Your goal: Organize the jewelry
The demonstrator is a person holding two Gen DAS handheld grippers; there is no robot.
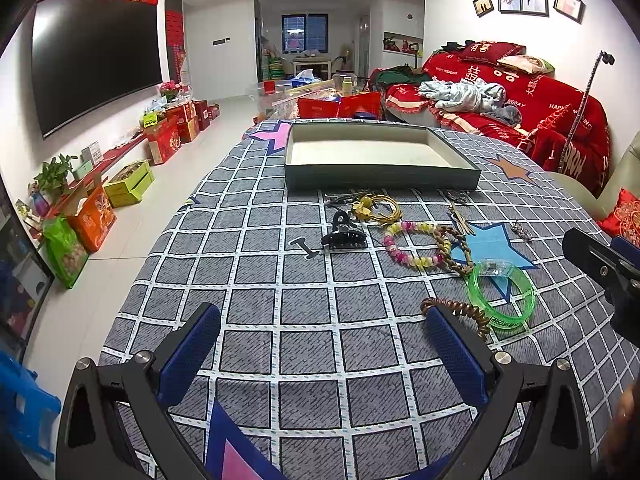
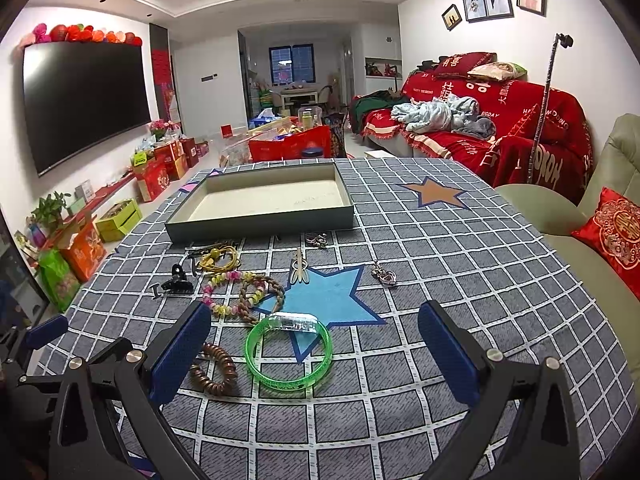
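While both tools are hovering over the checked tablecloth (image 2: 440, 240), we are keeping the left gripper (image 1: 322, 344) spread wide and holding nothing, and the right gripper (image 2: 316, 344) likewise splayed and unloaded. Between us and the shallow grey tray (image 2: 260, 222) the jewelry is lying loose: a green bangle (image 2: 289, 354) (nearest the right fingers), a brown coil band (image 2: 214, 368), a beaded bracelet (image 1: 412, 244) and a black claw clip (image 1: 343, 236).
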